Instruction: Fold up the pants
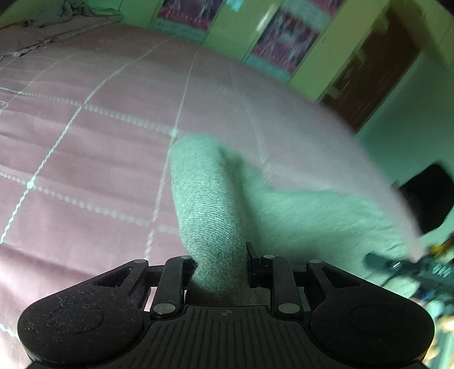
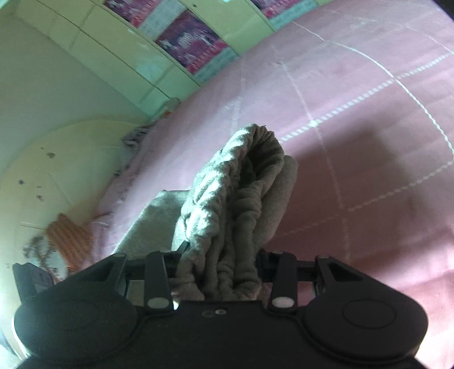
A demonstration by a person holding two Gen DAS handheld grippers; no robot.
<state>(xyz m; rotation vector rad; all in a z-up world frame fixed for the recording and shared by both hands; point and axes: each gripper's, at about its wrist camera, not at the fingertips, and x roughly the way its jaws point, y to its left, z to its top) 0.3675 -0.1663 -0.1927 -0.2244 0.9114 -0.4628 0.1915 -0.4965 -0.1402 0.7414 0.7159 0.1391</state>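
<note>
The grey knit pants (image 1: pixel 210 204) rise as a thick fold straight out of my left gripper (image 1: pixel 220 264), which is shut on them; the cloth trails right across the pink bedspread (image 1: pixel 85 136). In the right wrist view a bunched, wrinkled band of the same grey pants (image 2: pixel 238 193) stands up between the fingers of my right gripper (image 2: pixel 220 264), shut on it, with more grey cloth hanging to the left below. The other gripper (image 1: pixel 408 269) shows blurred at the right edge of the left wrist view.
The bed carries a pink cover with white stitched grid lines (image 2: pixel 354 93). Green cupboards with patterned panels (image 1: pixel 283 42) line the far side. A crumpled grey cloth (image 1: pixel 65 14) lies at the bed's far left corner. An orange striped item (image 2: pixel 68 235) sits on the floor.
</note>
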